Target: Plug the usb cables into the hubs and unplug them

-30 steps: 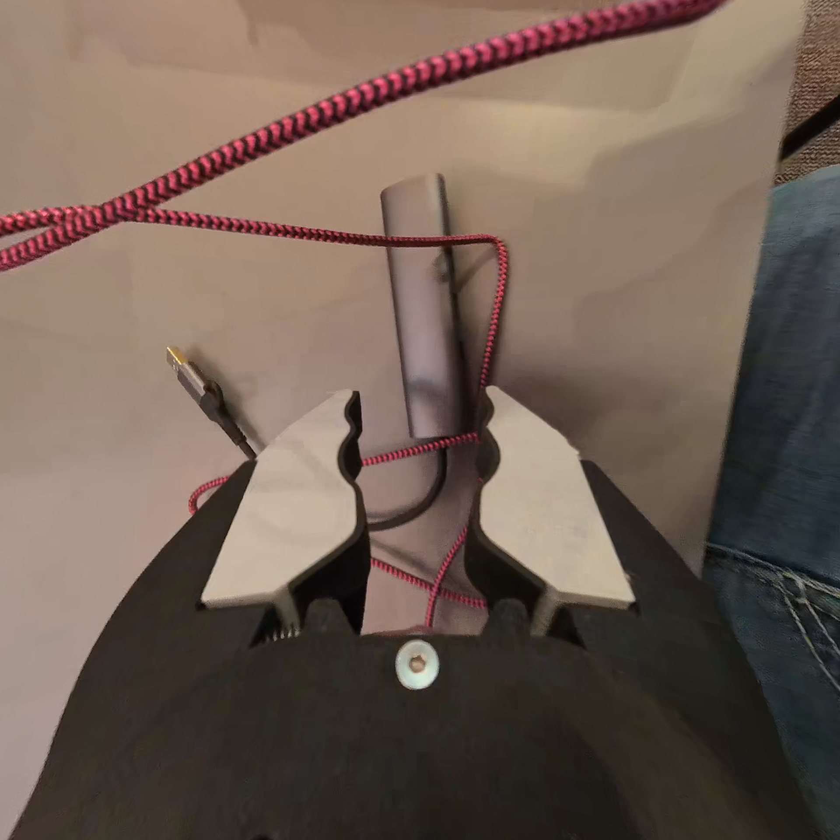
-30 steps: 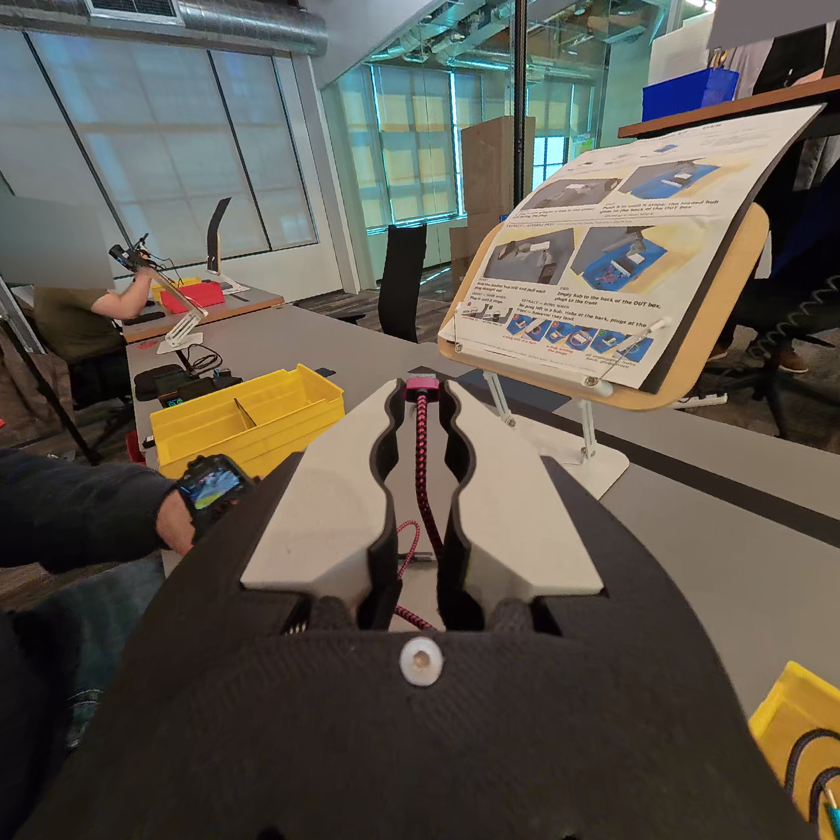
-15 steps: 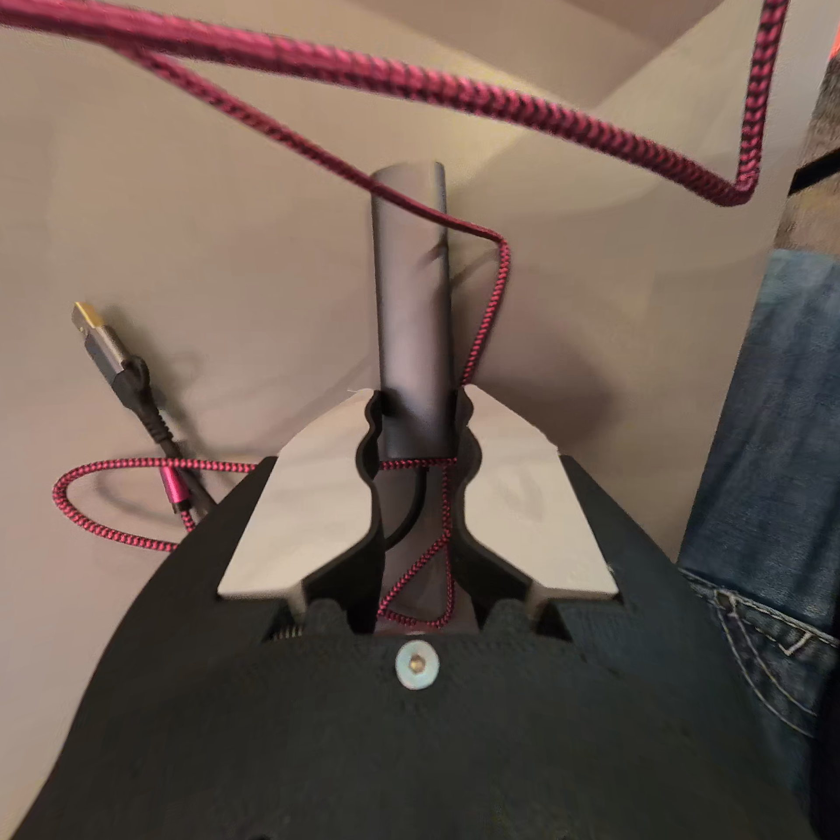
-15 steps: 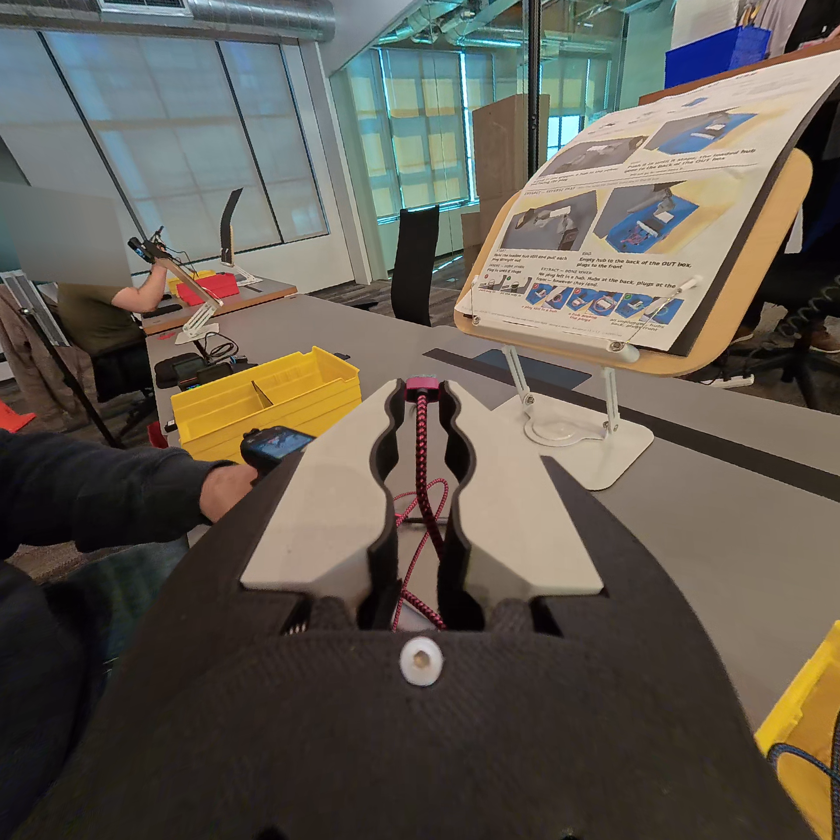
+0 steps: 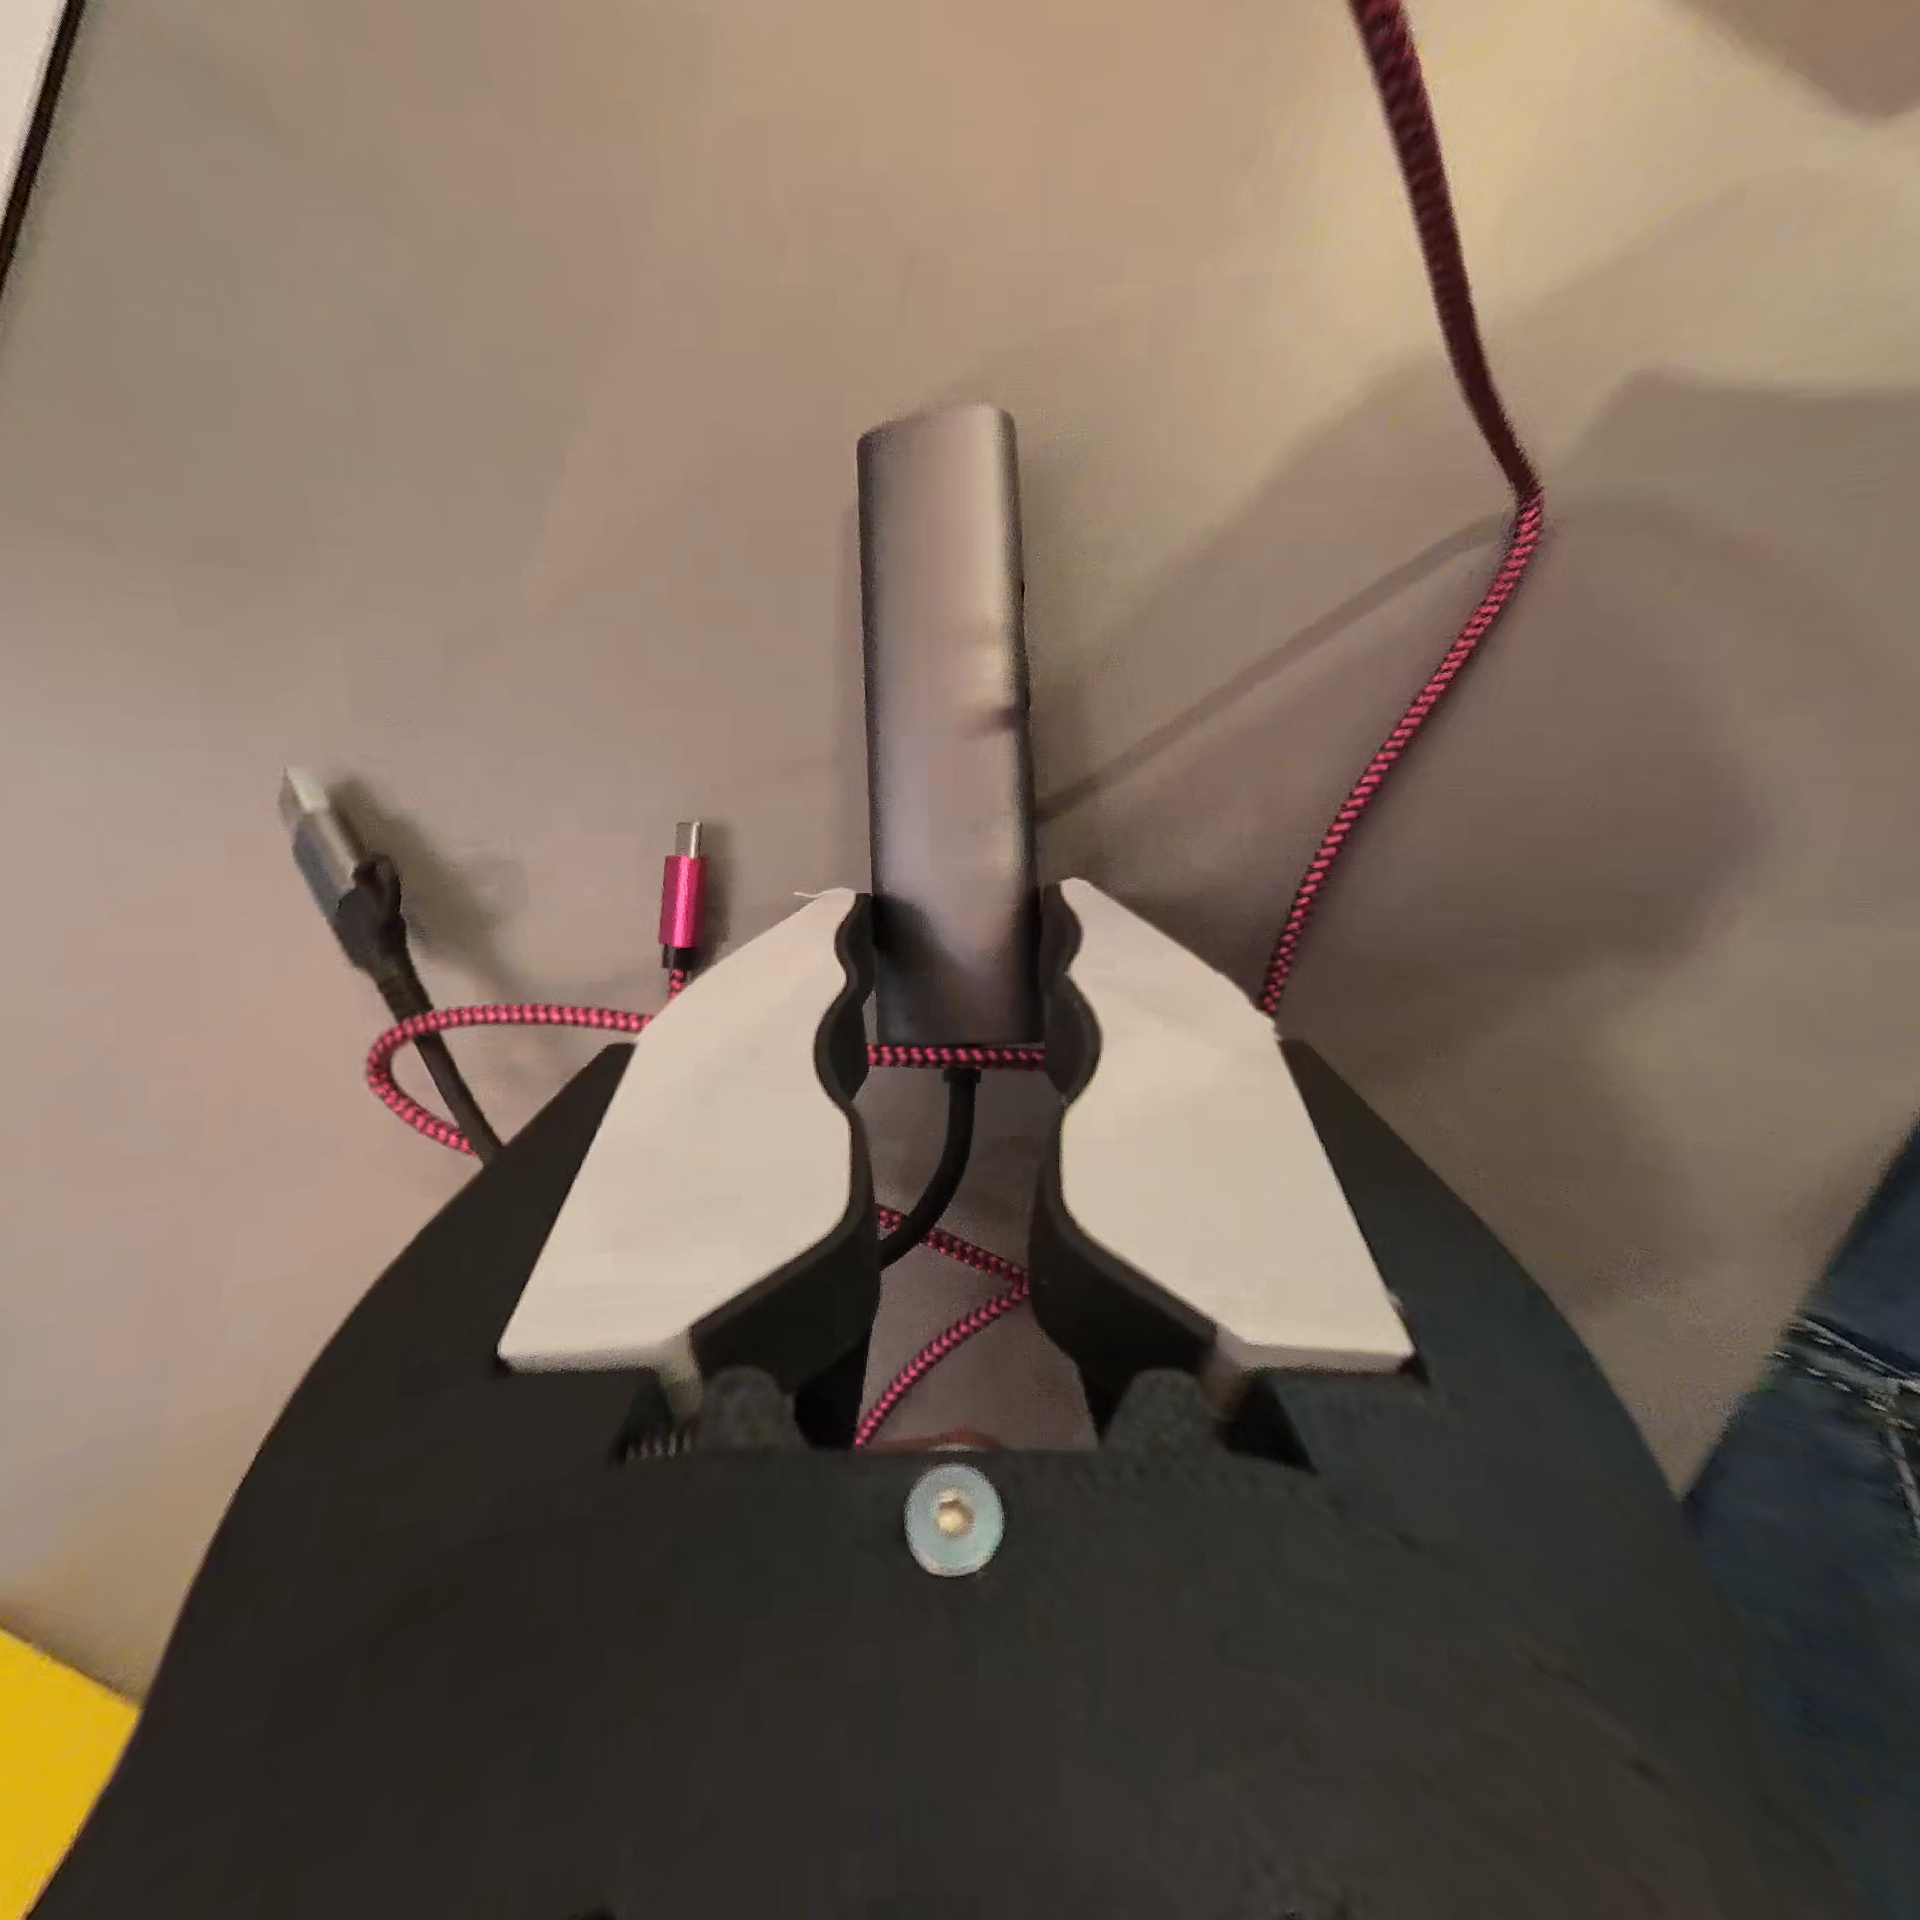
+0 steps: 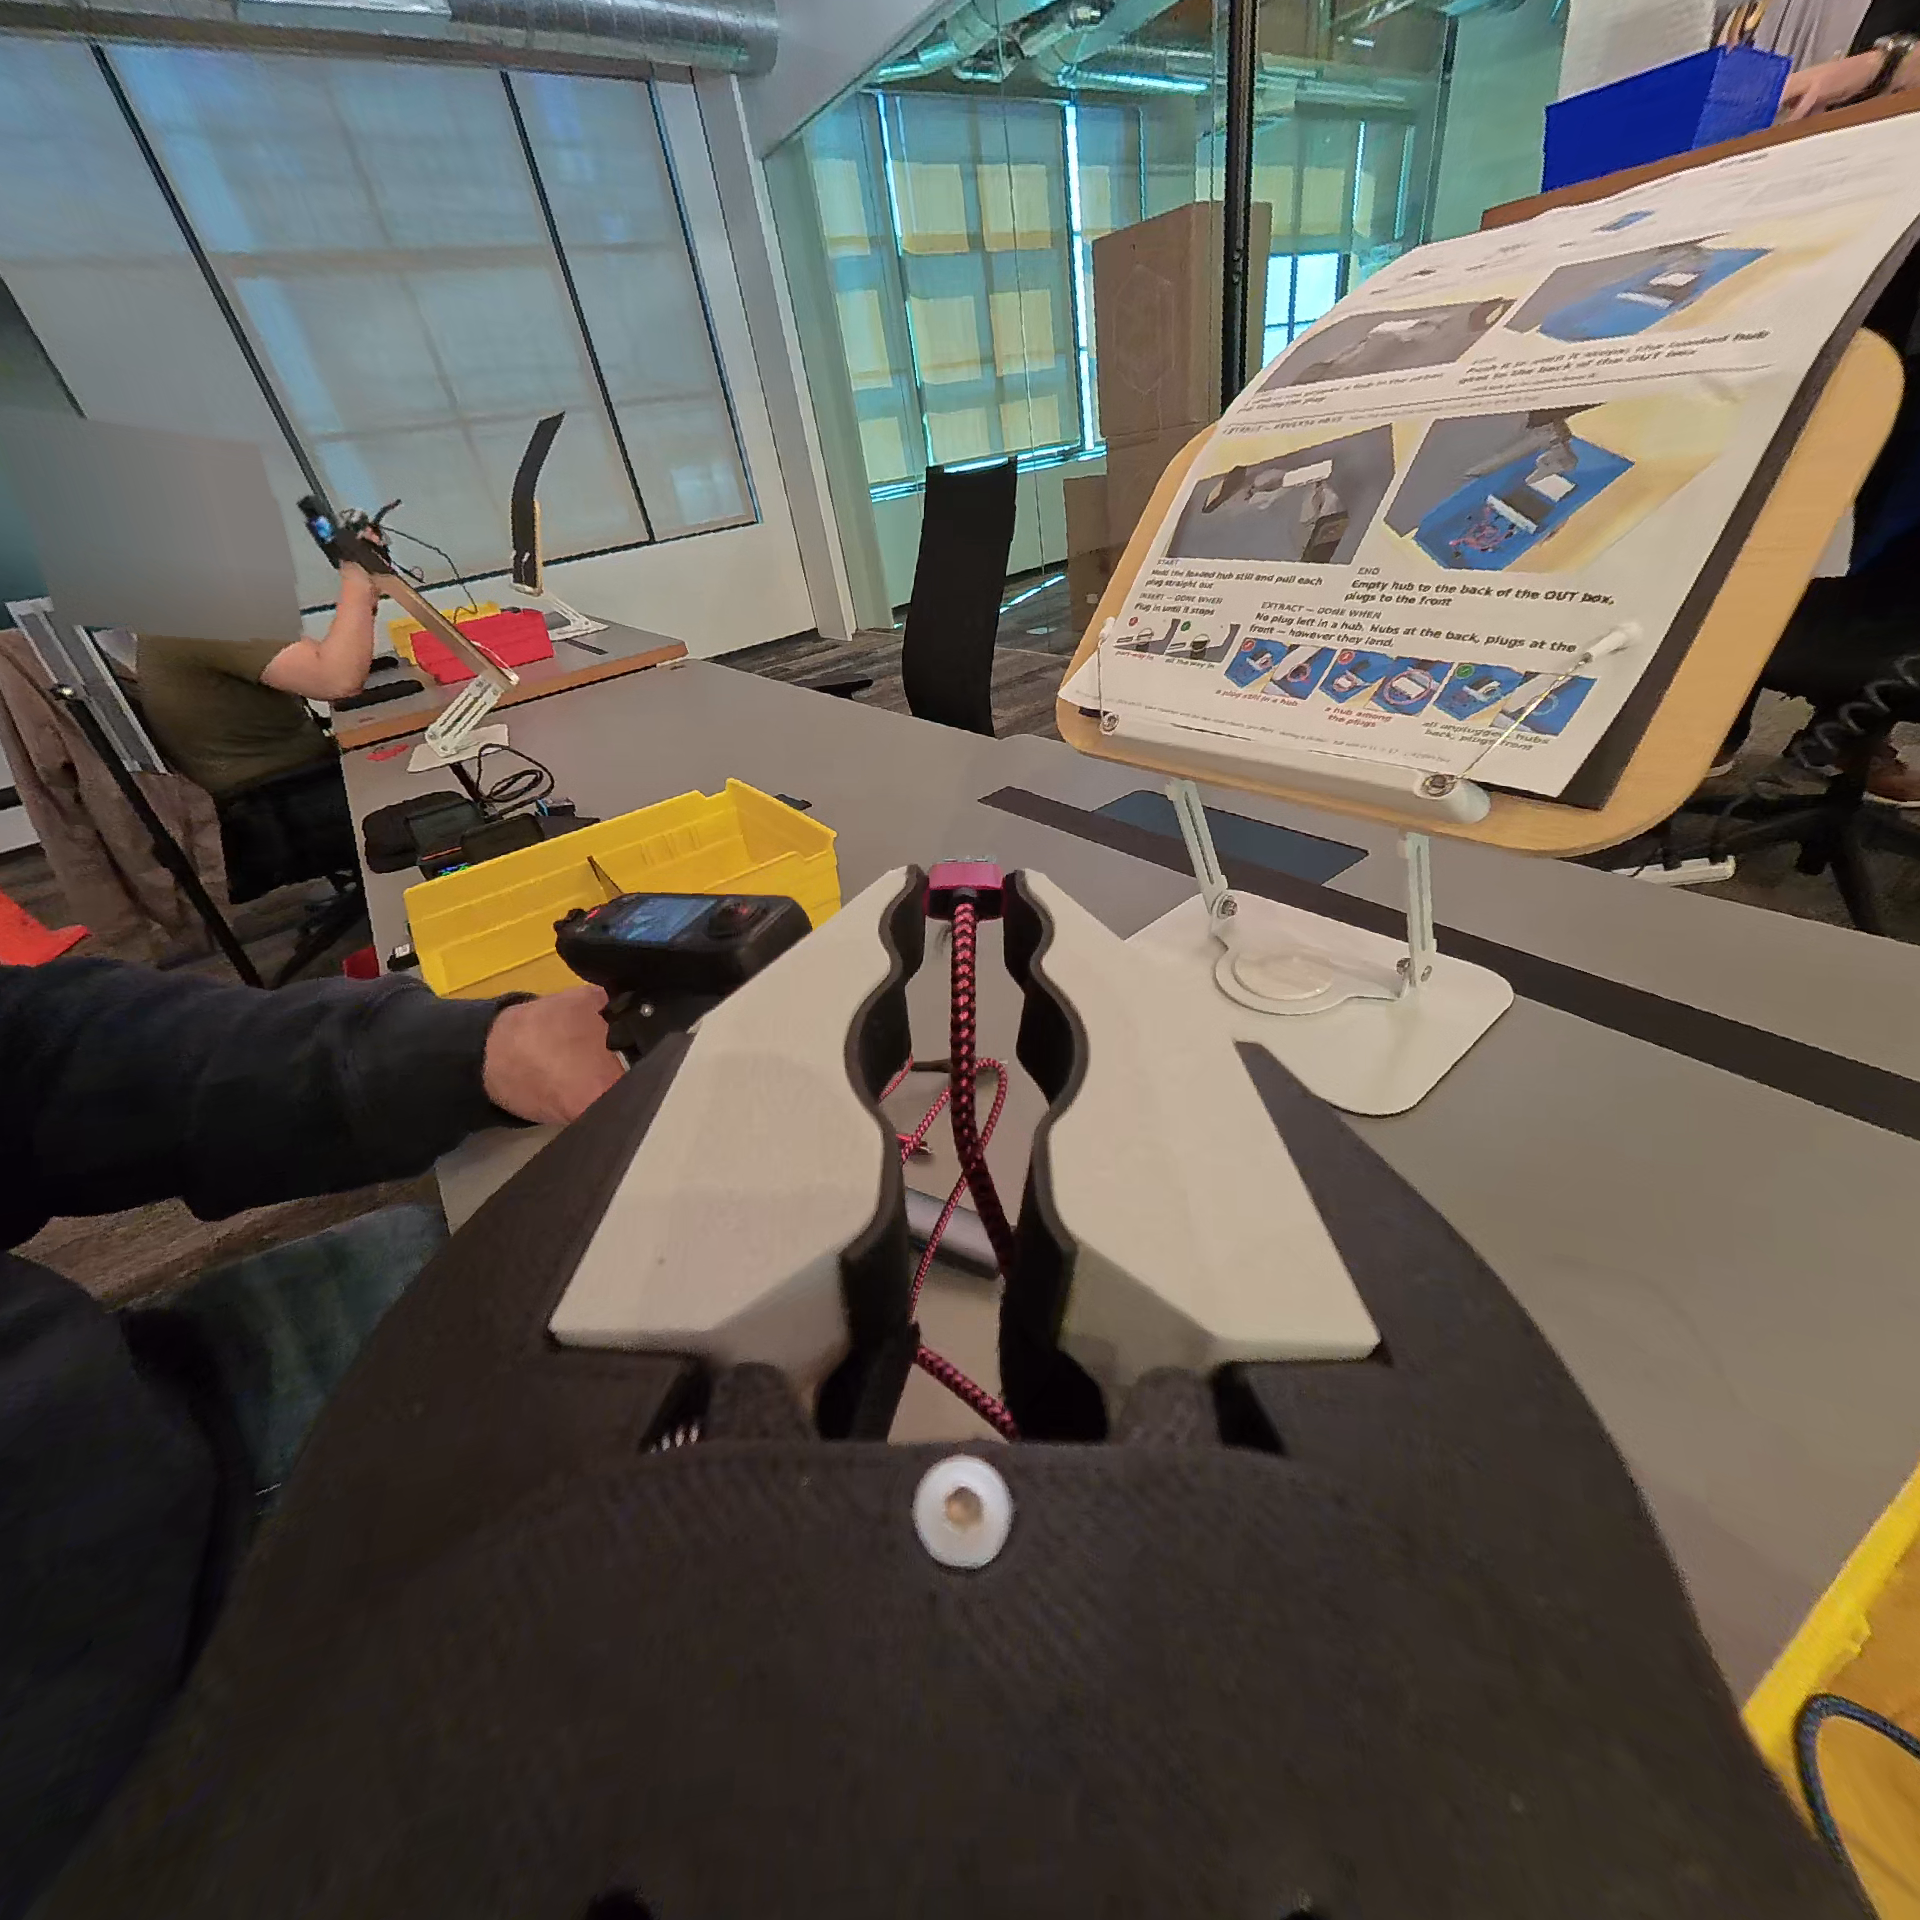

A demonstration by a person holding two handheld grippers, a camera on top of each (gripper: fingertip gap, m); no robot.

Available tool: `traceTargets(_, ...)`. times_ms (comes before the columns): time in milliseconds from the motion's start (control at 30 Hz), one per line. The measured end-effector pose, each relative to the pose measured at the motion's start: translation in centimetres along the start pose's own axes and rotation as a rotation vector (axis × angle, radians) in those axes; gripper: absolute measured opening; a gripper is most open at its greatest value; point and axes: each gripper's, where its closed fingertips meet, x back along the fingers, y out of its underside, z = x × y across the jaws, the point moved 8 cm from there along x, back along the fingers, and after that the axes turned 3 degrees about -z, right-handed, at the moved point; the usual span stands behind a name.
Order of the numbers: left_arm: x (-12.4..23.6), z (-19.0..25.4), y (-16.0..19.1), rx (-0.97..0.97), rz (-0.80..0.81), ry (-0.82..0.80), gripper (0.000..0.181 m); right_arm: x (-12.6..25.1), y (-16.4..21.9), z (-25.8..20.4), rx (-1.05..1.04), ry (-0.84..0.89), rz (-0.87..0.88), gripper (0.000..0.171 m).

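The left hand-held gripper [image 5: 954, 925] has clamped the grey hub [image 5: 943, 665]; the right hand-held gripper [image 6: 964, 883], above it, grips the pink plug [image 6: 963, 876], ready for insertion.

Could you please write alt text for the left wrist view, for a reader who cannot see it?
The left gripper is shut on the near end of a grey hub over a beige table. A pink braided cable loops around it, its small pink plug lying loose beside a grey plug.
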Motion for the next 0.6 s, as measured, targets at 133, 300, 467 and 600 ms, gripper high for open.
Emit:
traceTargets(133,-0.9,0.7,0.6,-0.045,-0.031,-0.018,0.032,-0.6,0.5,-0.5,-0.002,-0.015,-0.015,0.013)
traceTargets(300,-0.9,0.1,1.0,-0.01,-0.034,0.047,0.046,-0.9,1.0,-0.9,-0.003,-0.026,-0.028,0.013)
traceTargets(467,-0.9,0.2,1.2,-0.016,-0.03,0.072,0.03,-1.2,1.2,-1.1,-0.004,-0.036,-0.033,0.013)
traceTargets(600,-0.9,0.0,1.2,-0.009,-0.024,0.051,0.03,-1.4,1.4,-1.4,-0.002,-0.043,-0.039,0.013)
